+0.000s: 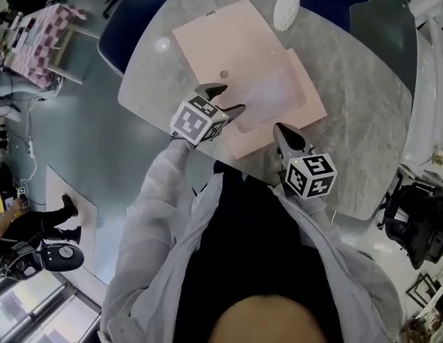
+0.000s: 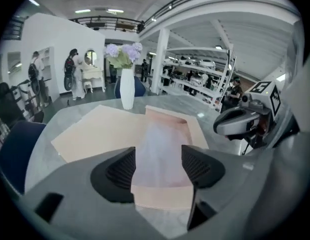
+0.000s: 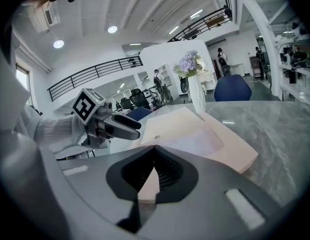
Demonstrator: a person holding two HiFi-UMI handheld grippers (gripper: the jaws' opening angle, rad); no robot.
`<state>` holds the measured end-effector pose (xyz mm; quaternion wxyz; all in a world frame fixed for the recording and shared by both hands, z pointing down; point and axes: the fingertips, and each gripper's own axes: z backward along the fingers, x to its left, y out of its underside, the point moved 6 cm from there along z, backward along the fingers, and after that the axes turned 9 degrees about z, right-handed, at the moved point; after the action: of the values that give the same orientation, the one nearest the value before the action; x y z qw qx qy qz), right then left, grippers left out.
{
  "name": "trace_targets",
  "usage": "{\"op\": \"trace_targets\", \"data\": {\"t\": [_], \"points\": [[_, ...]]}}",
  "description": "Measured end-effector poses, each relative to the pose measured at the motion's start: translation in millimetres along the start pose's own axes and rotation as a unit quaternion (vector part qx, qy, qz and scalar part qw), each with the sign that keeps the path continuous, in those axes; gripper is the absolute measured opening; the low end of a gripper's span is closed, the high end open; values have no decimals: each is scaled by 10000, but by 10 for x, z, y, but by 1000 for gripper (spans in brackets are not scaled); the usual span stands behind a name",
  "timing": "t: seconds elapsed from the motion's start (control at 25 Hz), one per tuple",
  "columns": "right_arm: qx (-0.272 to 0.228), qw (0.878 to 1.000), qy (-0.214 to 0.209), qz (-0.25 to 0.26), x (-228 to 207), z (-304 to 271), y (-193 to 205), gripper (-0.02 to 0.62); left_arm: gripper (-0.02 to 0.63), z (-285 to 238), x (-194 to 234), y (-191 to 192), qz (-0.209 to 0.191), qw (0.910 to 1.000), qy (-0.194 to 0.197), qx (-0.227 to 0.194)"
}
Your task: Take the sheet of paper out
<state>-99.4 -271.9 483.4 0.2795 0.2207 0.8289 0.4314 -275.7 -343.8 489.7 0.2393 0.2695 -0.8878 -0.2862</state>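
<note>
Head view: rounded grey marble-look desk [image 1: 364, 120] in an open hall. A white vase of lilac flowers [image 1: 286, 9] stands at the far edge, with a blue chair [image 1: 125, 31] beside the desk. A pale pink paper envelope [image 1: 221, 41] lies flat on the desk. A translucent white sheet of paper [image 1: 268, 91] lies along the envelope's narrower part; how far inside, can't tell. Left tongs [image 1: 227, 98] are spread wide and empty, over the sheet's near end. In the left gripper view the sheet shows between the jaws, with no contact visible. Right tongs [image 1: 282, 131] are closed, pinching the envelope's near edge just beside the sheet.
</note>
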Motion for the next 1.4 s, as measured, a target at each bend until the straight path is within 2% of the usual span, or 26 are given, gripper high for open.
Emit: {"op": "trace_targets", "data": {"t": [0.12, 0.32, 0.56, 0.72, 0.96, 1.16, 1.4], "points": [[-68, 9996, 230, -123, -27, -46, -51, 8, 290, -188, 153, -70, -274, 9976, 202, 597], [-146, 9984, 490, -255, -60, -71, -91, 8, 290, -485, 338, -165, -532, 9897, 501, 1234], [-183, 9965, 700, -408, -94, -78, -95, 8, 265, -840, 473, -175, -884, 9696, 800, 2135], [-211, 9951, 837, -480, -139, -67, -93, 8, 259, -1040, 538, -120, -1014, 9581, 906, 2521], [-268, 9913, 1096, -675, -240, -8, -50, 8, 224, -1178, 534, -2, -1134, 9456, 1021, 2872], [-292, 9891, 1230, -756, -330, 32, -35, 8, 199, -1245, 506, 62, -1276, 9412, 924, 2990], [-307, 9888, 1249, -751, -334, 66, -8, 8, 12, -1240, 550, 41, -1459, 9455, 631, 2841]]}}
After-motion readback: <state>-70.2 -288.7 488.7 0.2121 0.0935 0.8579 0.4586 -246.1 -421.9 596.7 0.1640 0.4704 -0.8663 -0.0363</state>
